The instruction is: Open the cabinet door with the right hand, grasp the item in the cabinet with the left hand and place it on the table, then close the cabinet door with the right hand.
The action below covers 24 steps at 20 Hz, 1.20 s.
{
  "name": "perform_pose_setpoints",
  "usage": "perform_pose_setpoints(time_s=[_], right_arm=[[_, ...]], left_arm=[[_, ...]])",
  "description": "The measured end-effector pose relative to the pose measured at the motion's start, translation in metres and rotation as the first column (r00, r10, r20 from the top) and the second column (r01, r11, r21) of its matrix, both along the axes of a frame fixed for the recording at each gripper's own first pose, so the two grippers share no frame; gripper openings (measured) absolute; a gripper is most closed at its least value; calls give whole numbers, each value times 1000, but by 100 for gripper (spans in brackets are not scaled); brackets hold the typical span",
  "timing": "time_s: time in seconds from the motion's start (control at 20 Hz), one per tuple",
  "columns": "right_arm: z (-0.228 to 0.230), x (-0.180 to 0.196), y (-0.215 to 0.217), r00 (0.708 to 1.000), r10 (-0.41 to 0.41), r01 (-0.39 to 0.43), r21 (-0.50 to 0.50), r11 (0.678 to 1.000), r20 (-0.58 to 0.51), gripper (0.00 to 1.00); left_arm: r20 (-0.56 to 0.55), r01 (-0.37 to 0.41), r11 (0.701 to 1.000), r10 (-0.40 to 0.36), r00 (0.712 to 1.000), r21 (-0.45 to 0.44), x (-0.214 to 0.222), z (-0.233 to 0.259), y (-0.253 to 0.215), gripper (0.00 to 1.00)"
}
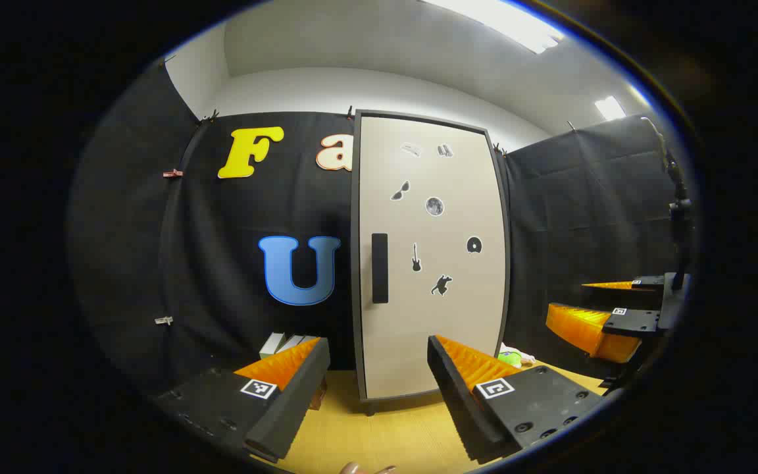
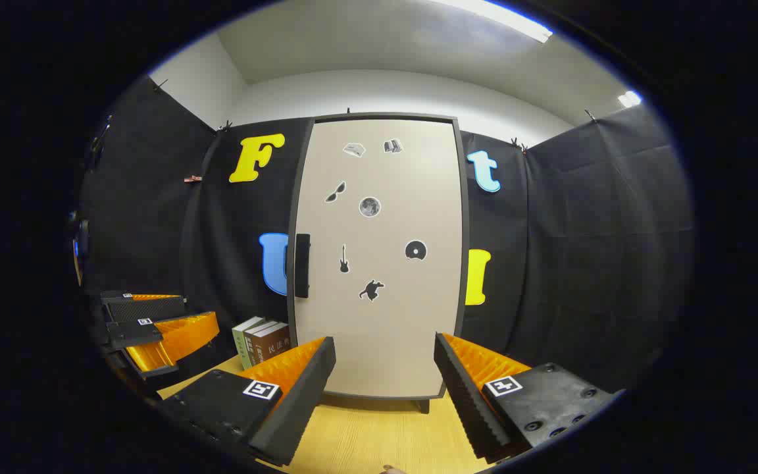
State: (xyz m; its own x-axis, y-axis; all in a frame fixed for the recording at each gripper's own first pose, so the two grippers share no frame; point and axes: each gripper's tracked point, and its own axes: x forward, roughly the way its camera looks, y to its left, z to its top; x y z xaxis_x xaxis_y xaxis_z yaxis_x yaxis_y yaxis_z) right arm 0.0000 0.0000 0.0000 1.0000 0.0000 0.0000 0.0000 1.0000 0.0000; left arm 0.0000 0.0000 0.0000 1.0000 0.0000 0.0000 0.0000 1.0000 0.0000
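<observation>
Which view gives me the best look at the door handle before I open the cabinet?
The left gripper view: the handle faces the camera there, a dark upright bar standing clear on the pale door. In the right gripper view the handle sits at the door's left edge, seen more side-on against the dark wall, so it is harder to pick out.

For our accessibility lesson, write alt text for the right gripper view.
A tall beige cabinet door, closed, with a black vertical handle and small stickers, stands on a wooden table. The open right gripper faces it; the left gripper is at left beside some books.
</observation>
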Motion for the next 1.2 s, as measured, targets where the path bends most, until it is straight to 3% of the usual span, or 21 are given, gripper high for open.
perform_pose_setpoints(time_s=[1.2], right_arm=[[10,6,8,1000,30,-30,-19,999,3,97]], left_arm=[[29,12,1000,-12,999,16,-5,10,5,95]])
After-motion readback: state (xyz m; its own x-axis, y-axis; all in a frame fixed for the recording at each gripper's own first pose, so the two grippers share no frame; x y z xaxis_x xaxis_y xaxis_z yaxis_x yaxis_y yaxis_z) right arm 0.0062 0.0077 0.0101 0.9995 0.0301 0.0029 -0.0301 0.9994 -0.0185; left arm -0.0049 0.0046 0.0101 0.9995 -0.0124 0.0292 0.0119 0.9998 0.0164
